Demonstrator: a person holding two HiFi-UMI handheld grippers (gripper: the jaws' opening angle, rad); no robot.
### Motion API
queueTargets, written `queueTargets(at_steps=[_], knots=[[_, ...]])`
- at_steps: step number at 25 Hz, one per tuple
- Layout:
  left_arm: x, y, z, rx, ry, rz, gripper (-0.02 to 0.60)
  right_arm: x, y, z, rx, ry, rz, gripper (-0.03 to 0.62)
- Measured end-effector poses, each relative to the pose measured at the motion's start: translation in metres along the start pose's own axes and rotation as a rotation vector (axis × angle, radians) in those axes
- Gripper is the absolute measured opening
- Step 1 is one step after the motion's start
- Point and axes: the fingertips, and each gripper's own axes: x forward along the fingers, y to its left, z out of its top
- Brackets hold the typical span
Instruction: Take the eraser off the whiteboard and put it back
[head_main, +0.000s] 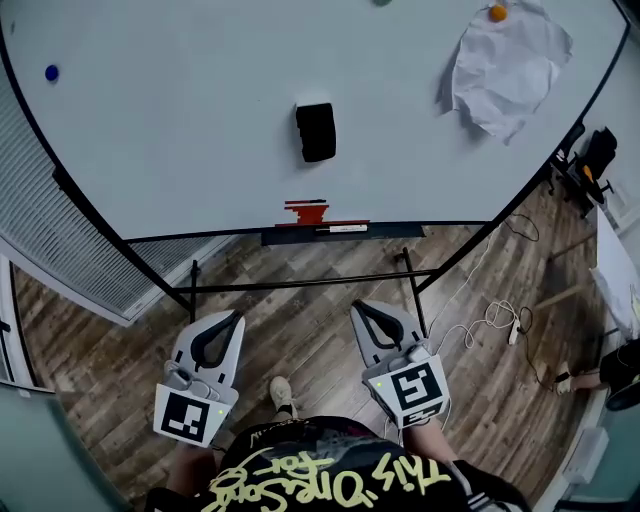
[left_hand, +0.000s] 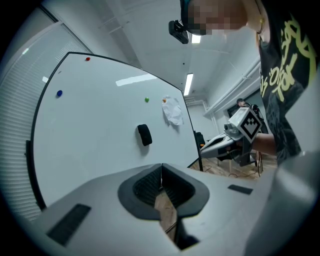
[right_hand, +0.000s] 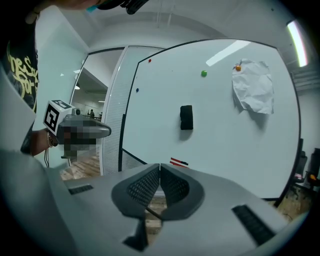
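The eraser (head_main: 316, 131) sat mid-whiteboard (head_main: 150, 130), well apart from the left gripper (head_main: 236, 318) and right gripper (head_main: 357, 308), both pinched together on nothing, so the reaching one likely needed to spread its jaws before meeting the eraser squarely.

I hold my left grey-and-white plastic gripper (head_main: 237, 320) and my right grey-and-white plastic gripper (head_main: 358, 310) side by side before my body, roughly level, jaws pressed together, nothing between them.
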Motion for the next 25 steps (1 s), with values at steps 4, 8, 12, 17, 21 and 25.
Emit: queueTargets(at_steps=[4,8,12,17,21,25], knots=[[0.013,0.019,0.0,0.002,-0.003,-0.016,0.008,0.018,-0.006,0.009,0.012,-0.012,-0.022,0.011],[0.024,0.036,-0.003,-0.003,0.0,-0.032,0.008,0.037,-0.01,0.015,-0.001,-0.016,-0.036,0.011],[0.035,0.051,-0.007,-0.004,-0.002,-0.057,0.008,0.054,-0.014,0.017,-0.002,-0.007,-0.056,0.011],[0.047,0.068,-0.012,-0.012,-0.005,-0.086,0.008,0.073,-0.015,0.016,0.007,0.004,-0.082,0.011],[0.054,0.075,-0.016,-0.015,-0.005,-0.1,0.008,0.082,-0.015,0.017,0.015,0.006,-0.096,0.011],[0.058,0.078,-0.018,-0.028,-0.009,-0.102,0.008,0.086,-0.016,0.018,0.058,0.027,-0.109,0.011]])
